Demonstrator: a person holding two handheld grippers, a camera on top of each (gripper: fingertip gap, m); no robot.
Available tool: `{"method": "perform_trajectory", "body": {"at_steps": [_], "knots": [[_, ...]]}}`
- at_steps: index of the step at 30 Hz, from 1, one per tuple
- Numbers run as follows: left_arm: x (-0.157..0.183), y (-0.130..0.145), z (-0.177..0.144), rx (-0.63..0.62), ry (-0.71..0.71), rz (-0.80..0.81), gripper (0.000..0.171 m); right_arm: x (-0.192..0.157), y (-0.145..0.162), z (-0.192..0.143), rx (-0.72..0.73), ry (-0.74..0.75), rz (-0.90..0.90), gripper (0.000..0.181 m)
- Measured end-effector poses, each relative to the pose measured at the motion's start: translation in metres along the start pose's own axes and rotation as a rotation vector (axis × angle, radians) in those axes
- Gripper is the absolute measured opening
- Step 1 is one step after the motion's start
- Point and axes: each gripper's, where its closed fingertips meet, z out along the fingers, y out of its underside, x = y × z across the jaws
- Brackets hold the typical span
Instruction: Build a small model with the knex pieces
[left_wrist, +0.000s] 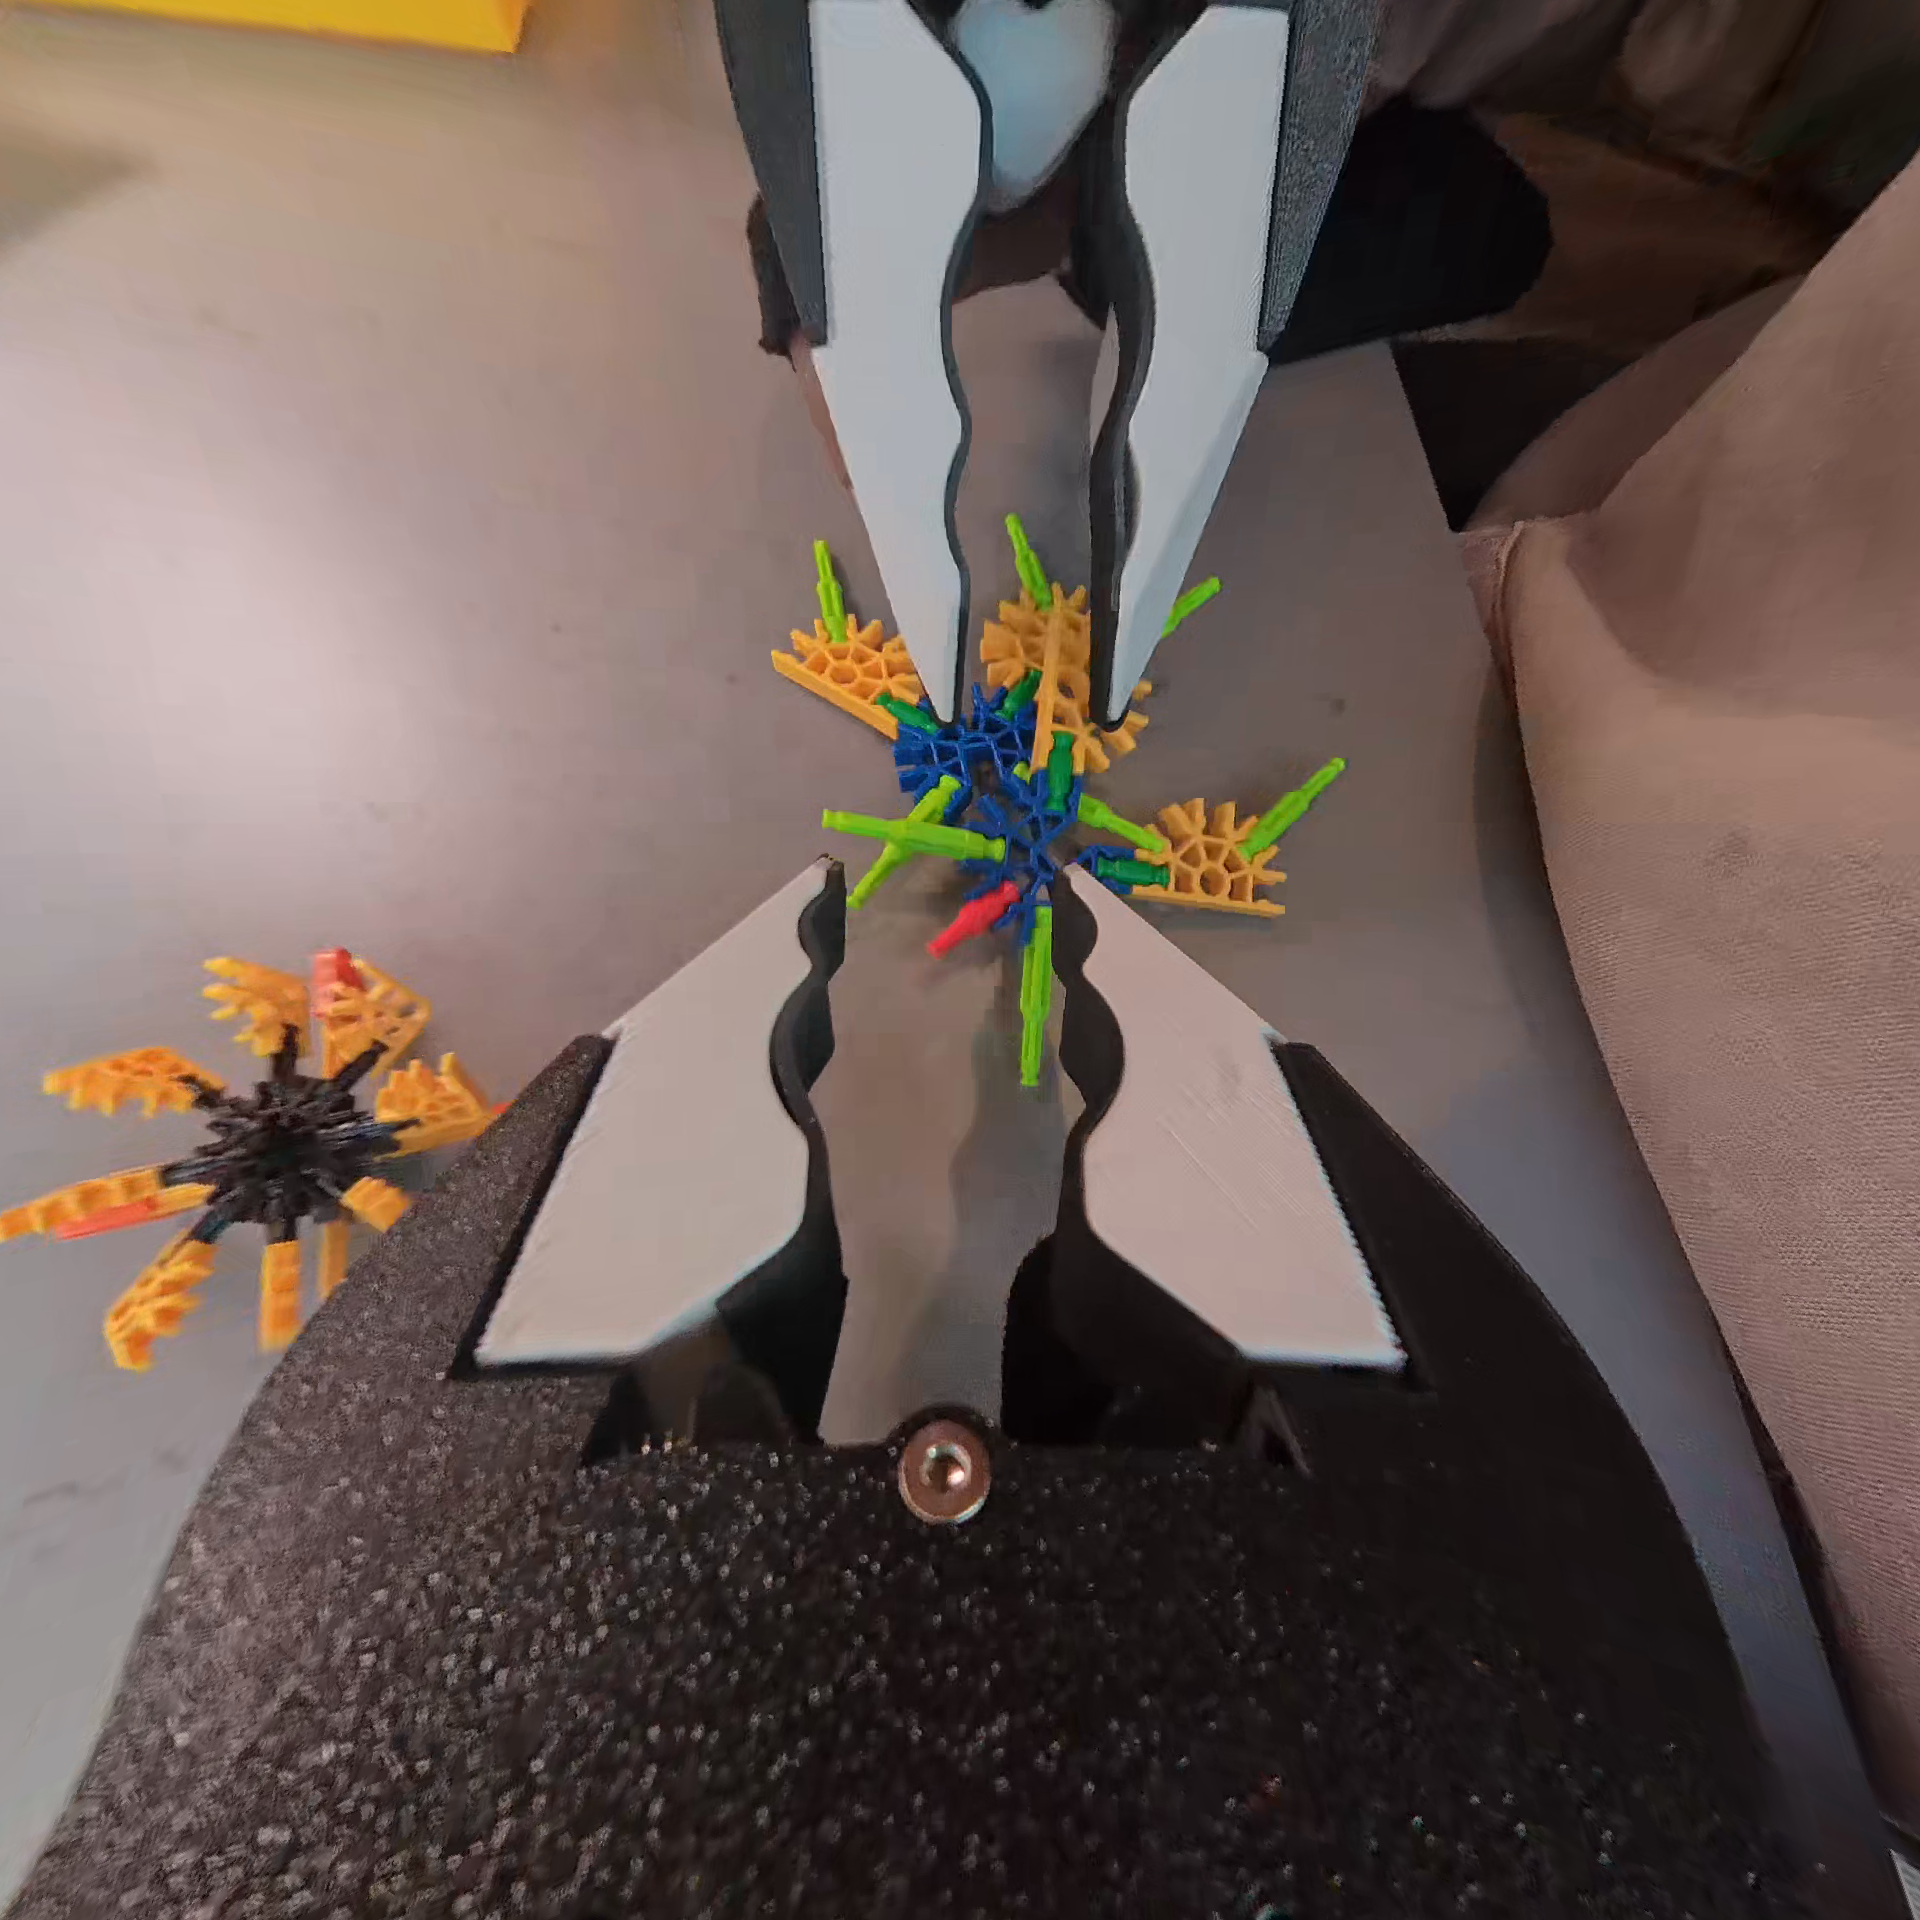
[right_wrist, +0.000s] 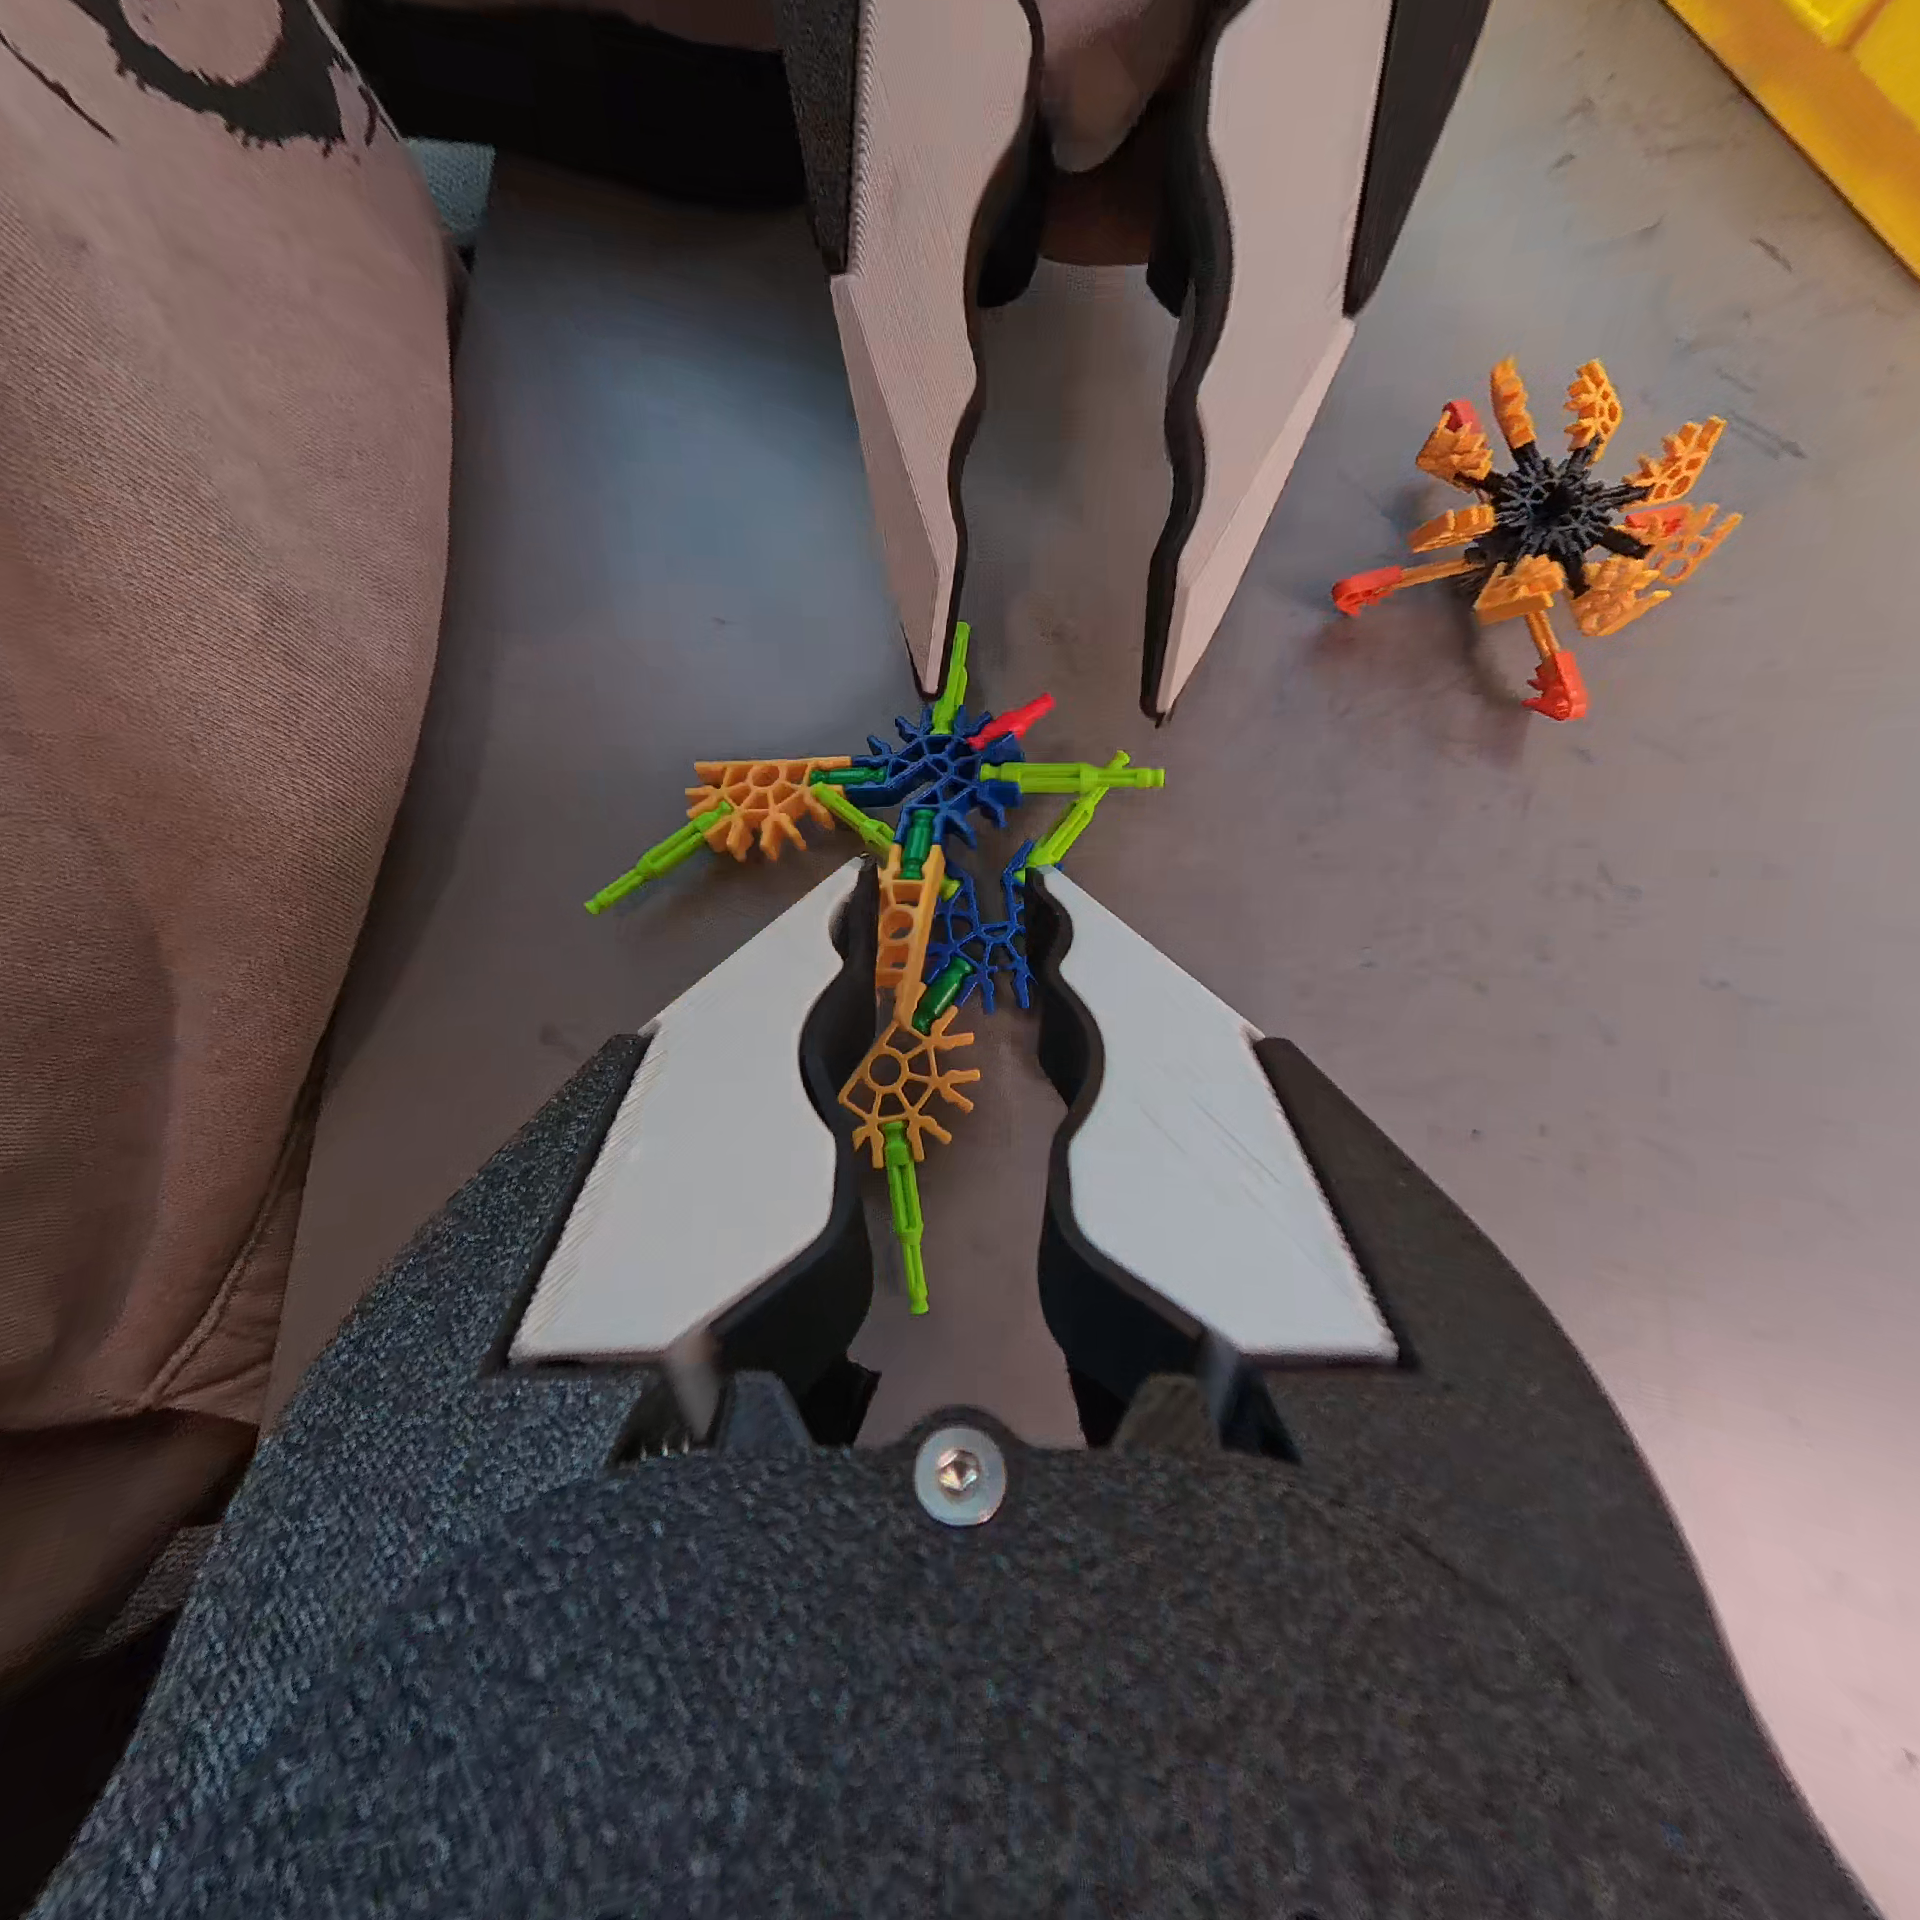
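A grey table is seen beneath everything, and all places are given from the blue-centred toy cluster lying on it.

Beside the cluster, along the table edge, brown fabric is draped.

Well apart from the cluster, on the opposite side from the fabric, a black-hubbed orange cluster is set, and farther off a yellow box is glimpsed.

The cluster is approached from opposite ends. The left gripper is held spread, its tips just at the red rod and a green rod. The right gripper is also spread, straddling an orange connector and blue hub without visibly clamping.

If either were closed off-centre, a thin rod could likely be snapped out or the loose cluster twisted and flicked aside.
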Motion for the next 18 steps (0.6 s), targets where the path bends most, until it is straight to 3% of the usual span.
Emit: {"method": "perform_trajectory", "body": {"at_steps": [3,6,11,18], "knots": [[0.012,0.01,0.011,-0.061,0.051,0.021,0.04,-0.005,0.002,0.005,-0.005,0.018,-0.023,0.026],[0.008,0.005,0.005,-0.04,0.024,0.026,0.037,-0.006,-0.001,0.001,0.02,0.014,-0.01,0.031],[0.009,0.01,-0.004,-0.06,0.085,-0.066,0.035,-0.008,0.004,-0.02,0.012,-0.019,0.025,0.07],[0.02,0.016,0.004,-0.093,0.182,-0.143,0.034,-0.004,0.027,-0.014,-0.147,-0.1,-0.061,0.094]]}}
